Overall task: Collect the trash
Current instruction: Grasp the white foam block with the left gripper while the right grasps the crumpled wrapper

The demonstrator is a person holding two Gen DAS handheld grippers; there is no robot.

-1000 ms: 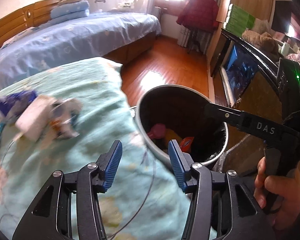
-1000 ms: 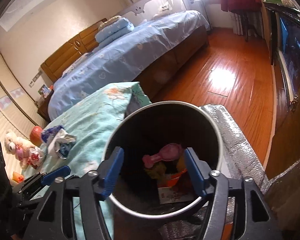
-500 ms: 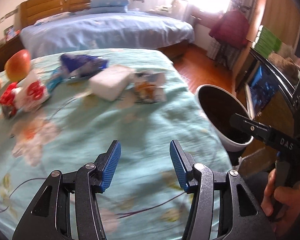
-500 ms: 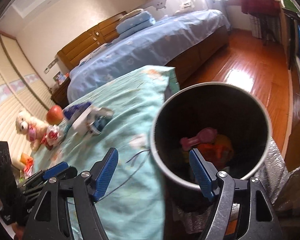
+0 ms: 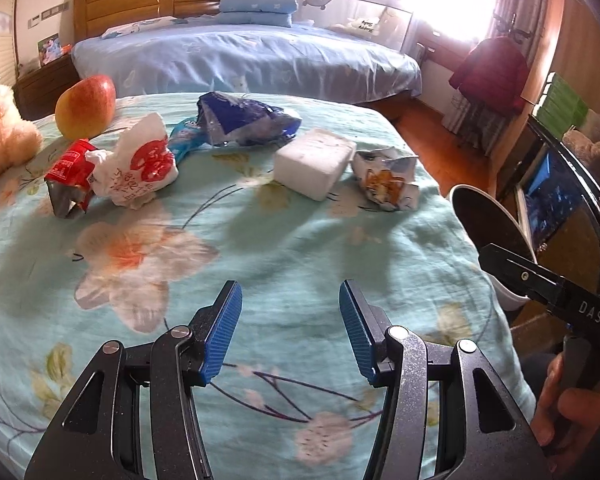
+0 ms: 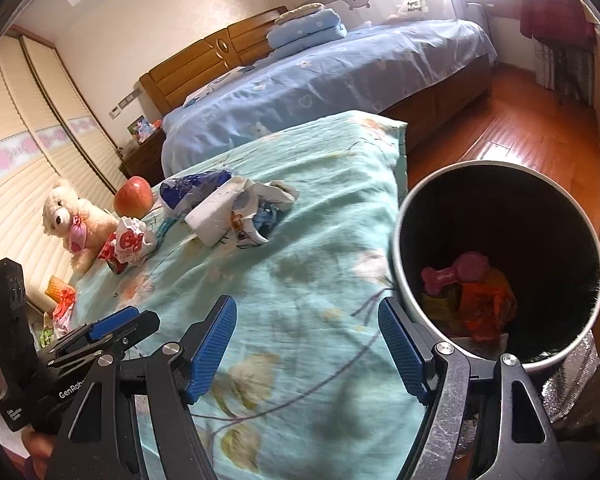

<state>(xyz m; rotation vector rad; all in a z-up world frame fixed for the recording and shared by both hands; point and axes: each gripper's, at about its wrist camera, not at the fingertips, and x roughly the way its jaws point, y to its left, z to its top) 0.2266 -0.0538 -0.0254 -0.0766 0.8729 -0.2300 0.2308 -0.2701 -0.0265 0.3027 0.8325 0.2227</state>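
The fingers of both grippers stand apart with nothing between them: the left gripper point(image 5: 290, 330) over bare teal bedspread point(image 5: 260, 248) at the bottom of its frame, the right gripper point(image 6: 306, 350) likewise, its jaws having just been opening wider. Both views have swung away from the trash bin point(image 6: 496, 264), now at the right edge, toward the litter in the upper middle: a red-and-white wrapper point(image 5: 140, 168), a blue bag point(image 5: 244, 120), a white block point(image 5: 312, 162) and a crumpled packet point(image 5: 386, 178). I judge a drop is done and another pickup is starting.
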